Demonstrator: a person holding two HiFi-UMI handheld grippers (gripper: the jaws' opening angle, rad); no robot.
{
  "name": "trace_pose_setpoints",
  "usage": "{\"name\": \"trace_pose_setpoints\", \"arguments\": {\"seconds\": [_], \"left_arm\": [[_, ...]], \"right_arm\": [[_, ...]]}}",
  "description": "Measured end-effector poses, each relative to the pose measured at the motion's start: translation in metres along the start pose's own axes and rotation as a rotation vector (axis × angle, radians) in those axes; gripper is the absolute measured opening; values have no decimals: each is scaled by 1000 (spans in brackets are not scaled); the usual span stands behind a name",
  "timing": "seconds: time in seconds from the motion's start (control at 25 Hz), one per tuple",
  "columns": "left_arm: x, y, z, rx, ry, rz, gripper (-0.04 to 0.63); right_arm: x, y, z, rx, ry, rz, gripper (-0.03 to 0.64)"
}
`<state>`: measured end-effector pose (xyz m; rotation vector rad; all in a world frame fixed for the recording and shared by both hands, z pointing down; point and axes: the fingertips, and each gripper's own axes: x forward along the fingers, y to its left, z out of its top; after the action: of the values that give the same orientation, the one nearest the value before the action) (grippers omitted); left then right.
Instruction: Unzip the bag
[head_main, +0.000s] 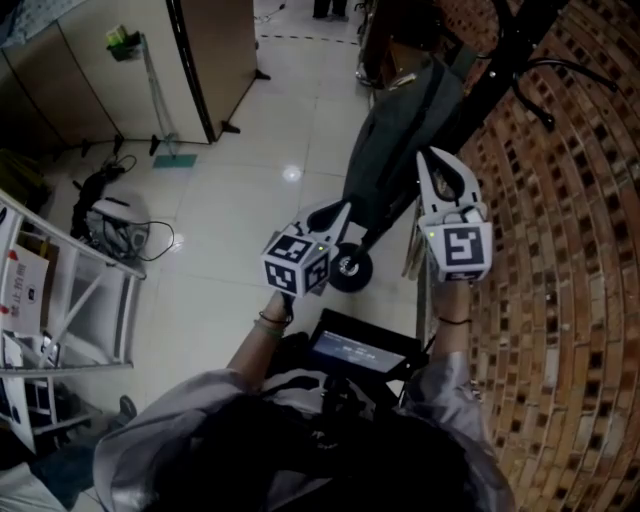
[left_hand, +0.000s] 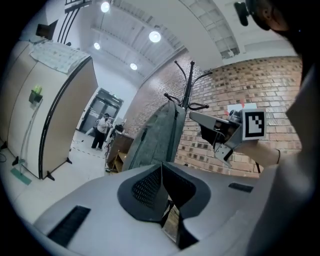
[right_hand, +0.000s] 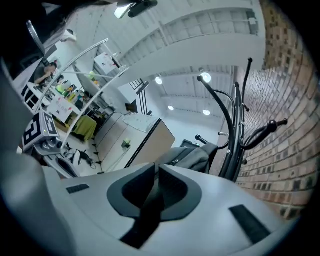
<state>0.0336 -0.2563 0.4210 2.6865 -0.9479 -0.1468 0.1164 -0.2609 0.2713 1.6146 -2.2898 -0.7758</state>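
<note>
Both arms reach forward out of grey sleeves (head_main: 455, 385), close beside each other. The left forearm (head_main: 256, 345), with a band (head_main: 270, 320) at the wrist, carries the left gripper (head_main: 335, 212), which angles across toward the other one. Its jaws are pressed together at the tips with nothing between them. The right forearm (head_main: 452, 342) holds the right gripper (head_main: 440, 165) straight ahead, its tips further forward. Its jaws stand a narrow slit apart and are empty.

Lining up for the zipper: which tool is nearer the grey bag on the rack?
Right, it seems. The right tool points at the bag from just beside its upper half; the left tool faces its lower part from farther back.
</note>
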Motion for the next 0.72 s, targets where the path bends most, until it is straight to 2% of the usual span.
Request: {"name": "trace_pose_setpoints", "arguments": {"seconds": [0.12,0.24,0.36,0.48,0.72], "left_arm": [[-1,7,-2,-37,2,-7,11],[-1,10,-3,-56,-4,-7,11],[1,12,-5,-61,-5,0,11],[3,15,-3,-57,-9,11,11],[5,16,8,-63,-44,35,11]], "right_arm": [[9,-5,5,-71,39,-5,35],[18,-10,7,-134,108,-21,74],[31,-13,4,-262,122,2,100],[38,-14,3,-321,180,2,114],[47,-6,5,-489,204,58,127]]}}
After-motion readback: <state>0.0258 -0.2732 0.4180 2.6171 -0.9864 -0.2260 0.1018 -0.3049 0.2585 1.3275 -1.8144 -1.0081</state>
